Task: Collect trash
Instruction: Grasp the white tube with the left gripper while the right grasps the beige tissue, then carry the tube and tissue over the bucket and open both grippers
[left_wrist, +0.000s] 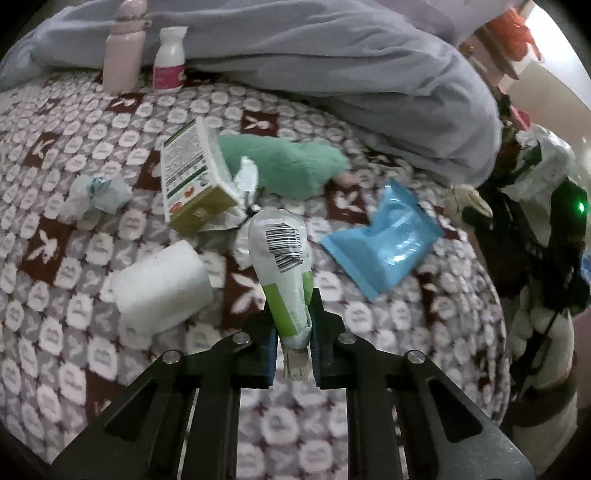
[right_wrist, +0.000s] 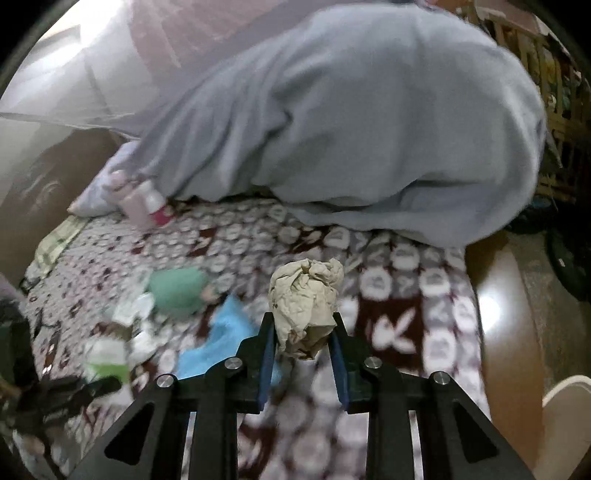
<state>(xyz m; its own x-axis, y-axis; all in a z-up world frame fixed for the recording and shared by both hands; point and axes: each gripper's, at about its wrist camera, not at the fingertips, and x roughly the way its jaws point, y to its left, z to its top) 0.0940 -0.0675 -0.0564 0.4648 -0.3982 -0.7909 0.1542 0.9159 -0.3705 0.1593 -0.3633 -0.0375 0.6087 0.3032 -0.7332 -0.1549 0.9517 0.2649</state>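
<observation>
My left gripper is shut on a white and green plastic wrapper with a barcode, held above the patterned bedspread. My right gripper is shut on a crumpled beige paper ball, also above the bed. On the bed lie a blue foil packet, a green and white carton, a crumpled tissue and a white tissue roll. The blue packet shows blurred in the right wrist view.
A mint plush toy lies by the carton. A pink bottle and a white bottle stand at the back. A grey-blue blanket is heaped behind. The other gripper with a green light is at the bed's right edge.
</observation>
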